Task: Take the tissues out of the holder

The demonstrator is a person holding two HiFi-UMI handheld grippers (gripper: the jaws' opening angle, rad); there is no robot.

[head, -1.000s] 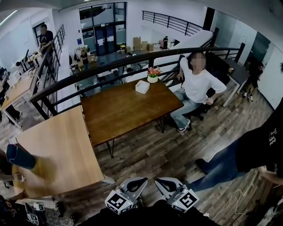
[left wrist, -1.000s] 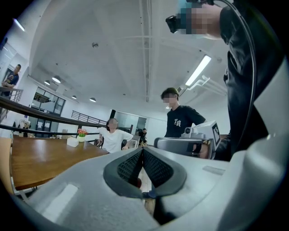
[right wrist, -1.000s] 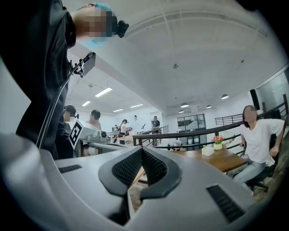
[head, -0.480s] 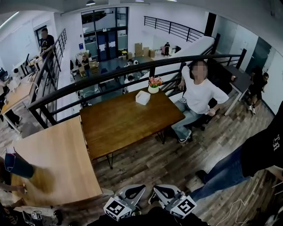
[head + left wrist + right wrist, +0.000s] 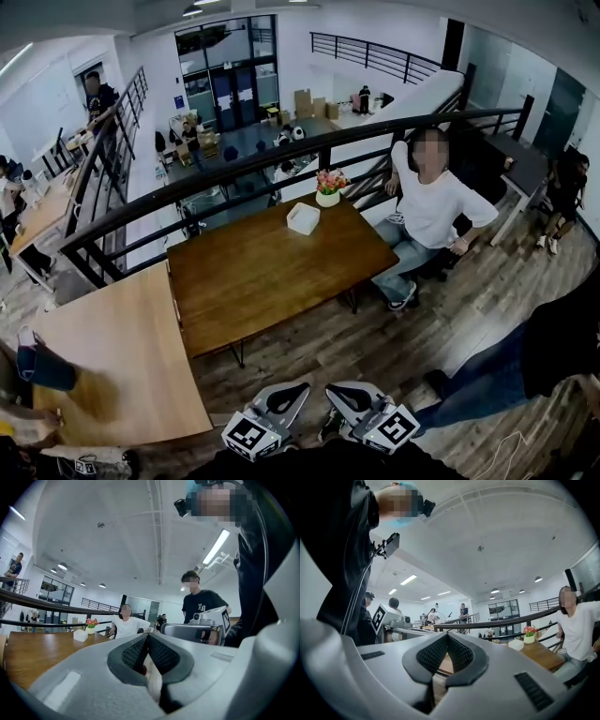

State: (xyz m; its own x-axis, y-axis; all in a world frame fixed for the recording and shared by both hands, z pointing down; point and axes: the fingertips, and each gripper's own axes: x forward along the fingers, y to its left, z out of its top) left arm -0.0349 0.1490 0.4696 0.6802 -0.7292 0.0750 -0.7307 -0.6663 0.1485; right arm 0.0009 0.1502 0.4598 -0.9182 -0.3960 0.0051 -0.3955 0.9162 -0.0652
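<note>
White holder (image 5: pixel 303 218) sits upper centre, apparently untouched. Left gripper (image 5: pixel 284 398) and right gripper (image 5: pixel 354 398), bottom centre, are clenched empty; the task looks unstarted.

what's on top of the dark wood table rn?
A white tissue holder and a pot of flowers, both near the far edge of the dark table. Whether tissues sit inside the holder is too small to tell.

Tissue holder (image 5: pixel 303 218) too small for any detail of its contents (standing person (image 5: pixel 553 342) half out of view).
</note>
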